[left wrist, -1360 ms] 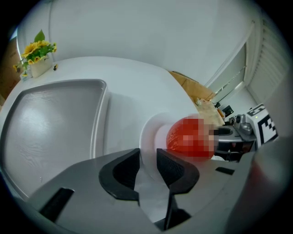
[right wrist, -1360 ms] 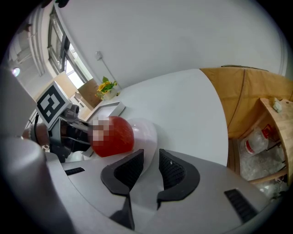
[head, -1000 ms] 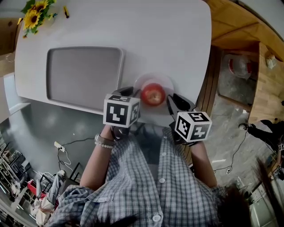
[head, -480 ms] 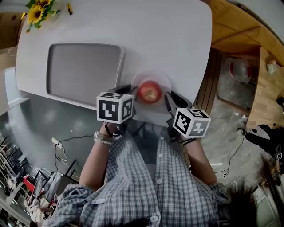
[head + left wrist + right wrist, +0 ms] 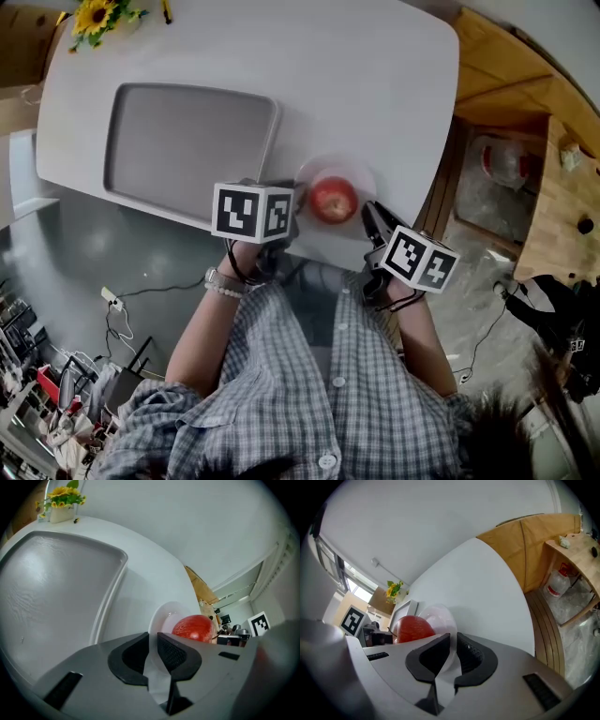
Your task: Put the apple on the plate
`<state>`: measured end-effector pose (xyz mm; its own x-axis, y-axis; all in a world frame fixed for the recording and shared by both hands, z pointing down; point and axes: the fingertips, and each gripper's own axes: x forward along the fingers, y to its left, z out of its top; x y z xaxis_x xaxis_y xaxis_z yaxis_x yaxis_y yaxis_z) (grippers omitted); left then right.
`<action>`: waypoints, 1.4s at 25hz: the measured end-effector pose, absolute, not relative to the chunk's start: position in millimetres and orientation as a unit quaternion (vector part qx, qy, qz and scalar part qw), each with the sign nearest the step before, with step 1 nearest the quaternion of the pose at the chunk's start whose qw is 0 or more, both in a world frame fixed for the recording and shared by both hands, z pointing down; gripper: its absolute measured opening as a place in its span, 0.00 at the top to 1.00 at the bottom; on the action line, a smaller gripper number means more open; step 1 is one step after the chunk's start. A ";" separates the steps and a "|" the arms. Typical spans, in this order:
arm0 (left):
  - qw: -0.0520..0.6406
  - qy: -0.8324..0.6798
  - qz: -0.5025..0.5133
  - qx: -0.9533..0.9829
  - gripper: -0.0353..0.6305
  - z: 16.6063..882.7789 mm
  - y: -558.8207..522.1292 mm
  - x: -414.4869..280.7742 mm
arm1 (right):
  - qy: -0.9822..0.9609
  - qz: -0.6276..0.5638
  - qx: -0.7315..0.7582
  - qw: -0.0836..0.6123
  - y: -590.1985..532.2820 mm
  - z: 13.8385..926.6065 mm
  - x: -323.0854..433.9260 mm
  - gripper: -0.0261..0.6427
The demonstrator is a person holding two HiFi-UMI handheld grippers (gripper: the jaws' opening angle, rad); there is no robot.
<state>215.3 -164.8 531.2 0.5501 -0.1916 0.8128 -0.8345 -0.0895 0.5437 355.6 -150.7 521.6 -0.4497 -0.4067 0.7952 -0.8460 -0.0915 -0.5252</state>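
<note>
Apple (image 5: 333, 199) is already on the plate (image 5: 337, 161), which sits at the desk's (image 5: 375, 75) near edge, just right of the tray (image 5: 187, 141). So the placing itself looks done. What you're set up for now reads as handling the plate. Your left gripper (image 5: 153, 639) has the plate's left rim between its jaws. They've just been closing and now stand narrow, pinched on the thin rim. Your right gripper (image 5: 453, 641) does the same on the right rim, jaws narrow on it. A two-sided hold makes sense: the plate is thin and light and the apple is round and heavy, so a one-sided lift would likely tip it. Both grippers come in steeply from the near edge, touching the rim only, not the apple. Main risk as I judge it: an uneven lift rolls the apple off, so keep both sides level. Flowers (image 5: 98, 14) at the far left corner are well apart.
</note>
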 end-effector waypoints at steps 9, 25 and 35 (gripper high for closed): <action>0.580 -0.367 0.251 0.683 0.86 510.6 -177.8 221.8 | -0.633 0.544 0.520 0.182 -166.3 497.8 364.1 0.88; 0.589 -0.396 0.202 0.675 0.86 473.3 -182.1 133.3 | -0.677 0.520 0.487 0.185 -182.7 462.1 275.9 0.88; 0.592 -0.416 0.189 0.664 0.87 470.5 -186.3 48.6 | -0.693 0.515 0.464 0.197 -192.0 460.6 191.0 0.88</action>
<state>48.6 -186.3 470.5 0.5821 -0.3297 0.7433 -0.7764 0.0464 0.6286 191.0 -192.0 460.6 -0.4918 -0.4401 0.7513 -0.8463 0.0390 -0.5312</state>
